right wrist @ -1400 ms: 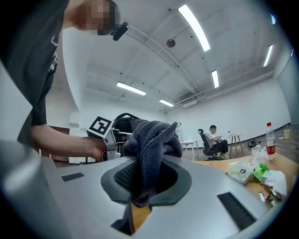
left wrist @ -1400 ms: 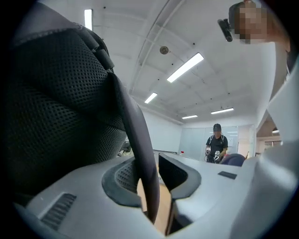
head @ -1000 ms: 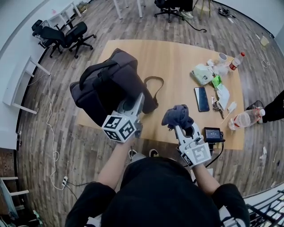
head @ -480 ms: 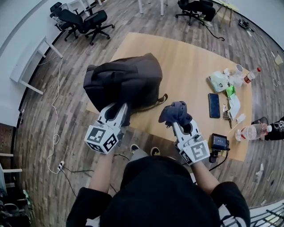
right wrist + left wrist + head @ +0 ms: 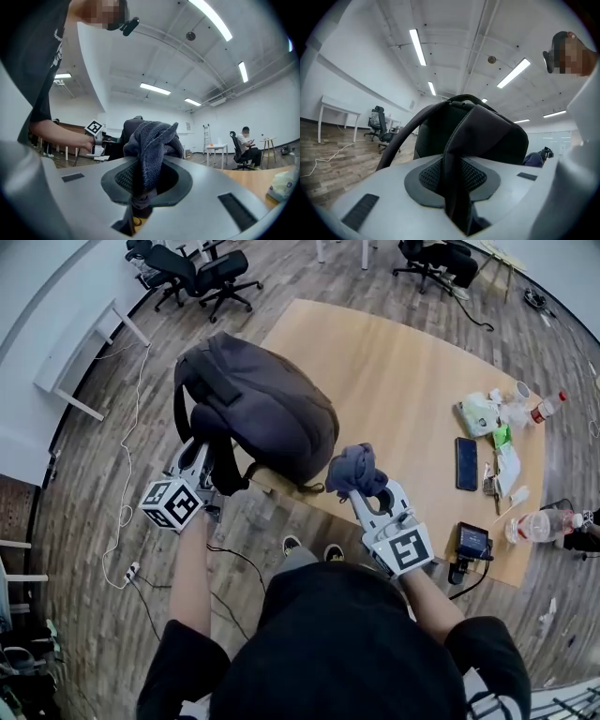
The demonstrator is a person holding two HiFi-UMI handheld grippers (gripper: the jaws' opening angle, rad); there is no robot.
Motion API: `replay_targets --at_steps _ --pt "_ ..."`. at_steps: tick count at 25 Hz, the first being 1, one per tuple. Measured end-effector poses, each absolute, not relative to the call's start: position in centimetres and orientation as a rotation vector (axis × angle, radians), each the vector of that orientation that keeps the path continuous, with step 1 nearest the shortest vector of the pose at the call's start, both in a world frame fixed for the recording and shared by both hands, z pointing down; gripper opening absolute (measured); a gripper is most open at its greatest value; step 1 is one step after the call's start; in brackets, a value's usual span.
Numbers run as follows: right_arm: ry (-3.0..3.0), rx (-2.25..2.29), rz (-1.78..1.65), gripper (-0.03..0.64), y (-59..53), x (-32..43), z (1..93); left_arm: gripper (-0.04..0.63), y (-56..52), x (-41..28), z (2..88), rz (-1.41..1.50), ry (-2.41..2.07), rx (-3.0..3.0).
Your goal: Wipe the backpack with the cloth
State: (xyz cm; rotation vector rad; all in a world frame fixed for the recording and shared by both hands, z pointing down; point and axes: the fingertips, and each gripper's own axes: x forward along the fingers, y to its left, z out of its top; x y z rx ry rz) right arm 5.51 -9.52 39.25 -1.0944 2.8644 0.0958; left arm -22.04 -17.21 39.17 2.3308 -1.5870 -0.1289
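A dark grey backpack (image 5: 258, 413) lies on the near left corner of the wooden table (image 5: 394, 362), partly over its edge. My left gripper (image 5: 206, 457) sits at the bag's lower left side, its jaws pinching a black shoulder strap (image 5: 457, 187). Those jaws have just been opening a little, with the strap still between the pads. In the left gripper view the bag (image 5: 487, 136) rises close ahead. My right gripper (image 5: 364, 491) is shut on a bunched blue-grey cloth (image 5: 354, 470), just right of the bag and apart from it. The cloth (image 5: 152, 145) fills the right gripper view's middle.
A phone (image 5: 467, 463), a tissue pack (image 5: 478, 413), bottles (image 5: 539, 521) and a small black device (image 5: 469, 542) crowd the table's right side. Office chairs (image 5: 197, 273) and a white desk (image 5: 84, 343) stand at the left. A cable (image 5: 131, 512) runs on the floor.
My left gripper has swung left with the strap, and the backpack has turned and slid toward the table's near left corner. My right gripper with the cloth has shifted slightly left.
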Motion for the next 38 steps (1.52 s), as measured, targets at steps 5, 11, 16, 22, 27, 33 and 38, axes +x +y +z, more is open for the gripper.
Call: replay_targets --at_steps 5,11,16,22,27,33,38 --pt "3.087 -0.980 0.253 0.048 -9.4 -0.9 42.1 0.083 -16.3 -21.4 39.4 -0.118 -1.581 2.354" --pt "2.986 -1.029 0.366 0.048 -12.7 -4.9 36.3 0.083 -11.2 -17.2 40.4 -0.320 -1.170 2.479" --pt "2.890 -1.042 0.348 0.048 -14.6 -5.3 30.2 0.083 -10.0 -16.2 39.5 -0.356 -1.168 2.540" --pt "3.011 -0.970 0.476 0.048 -16.9 -9.8 25.1 0.102 -10.1 -16.8 39.7 -0.277 -1.334 2.584" --pt "3.020 -0.951 0.428 0.048 -15.3 -8.2 27.4 0.163 -9.7 -18.9 39.7 -0.126 -1.576 2.613" --pt "3.040 -1.015 0.420 0.048 -13.5 -5.7 31.4 0.192 -9.2 -21.1 40.4 -0.074 -1.736 2.556" --pt "3.090 -1.049 0.306 0.048 -13.2 -4.9 35.8 0.192 -8.9 -20.3 39.9 -0.134 -1.723 2.535"
